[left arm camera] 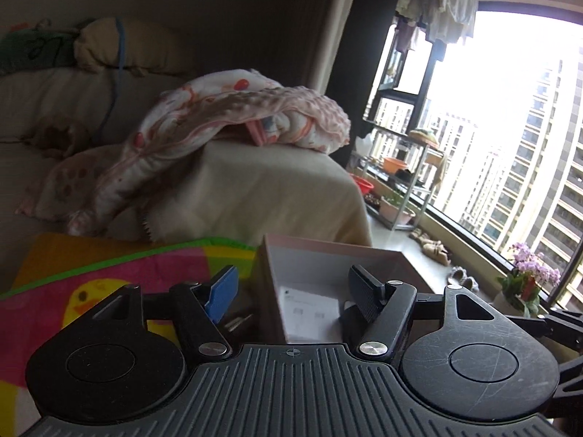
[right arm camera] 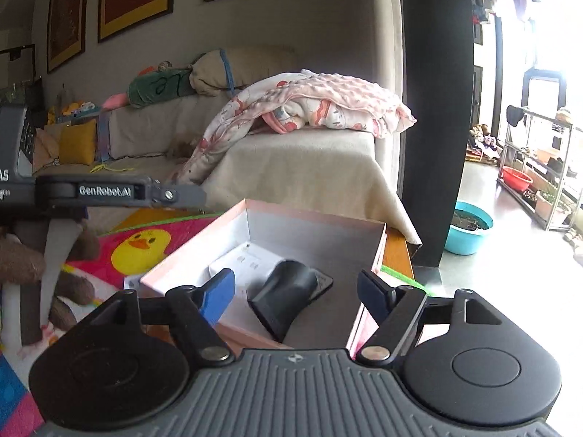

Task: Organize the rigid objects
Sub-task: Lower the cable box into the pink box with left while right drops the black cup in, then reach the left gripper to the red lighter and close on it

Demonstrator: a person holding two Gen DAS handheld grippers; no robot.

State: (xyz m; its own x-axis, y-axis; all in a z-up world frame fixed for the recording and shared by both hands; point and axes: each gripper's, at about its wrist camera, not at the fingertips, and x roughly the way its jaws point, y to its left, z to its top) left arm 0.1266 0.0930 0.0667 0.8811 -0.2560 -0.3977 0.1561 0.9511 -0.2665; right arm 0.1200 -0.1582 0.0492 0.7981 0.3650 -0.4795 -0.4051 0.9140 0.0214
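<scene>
**Both grippers hovering empty at the pink box**

We are holding the left gripper (left arm camera: 293, 291) with its fingers spread and nothing between them; it is straddling the near left wall of the pink box (left arm camera: 271, 291). We are holding the right gripper (right arm camera: 297, 291) released as well, hanging over the near edge of the same pink box (right arm camera: 309, 215), which is sitting on the duck-print play mat (right arm camera: 145, 244). Inside the box, a black wedge-shaped object (right arm camera: 288, 291) is lying on the floor next to a white printed card (right arm camera: 251, 255). From the left wrist view the card (left arm camera: 309, 309) is showing clearly, while only a dark sliver of the black object is peeking out beside the right finger.

We are judging the risks as follows. The left gripper's fingers are sitting on either side of the thin box wall, so closing or lowering here could crush or tip the cardboard. The box is also resting close to the mat's right edge, so a sideways nudge could push it off. Reaching for the black object at a slant could make it slide across the smooth card.

We are struggling to identify the black object; its shape suggests a stand or holder, no more. Some small metallic things outside the box, just behind the left gripper's blue pad (left arm camera: 222, 296), are mostly hidden. The card's print is too small to read.
</scene>
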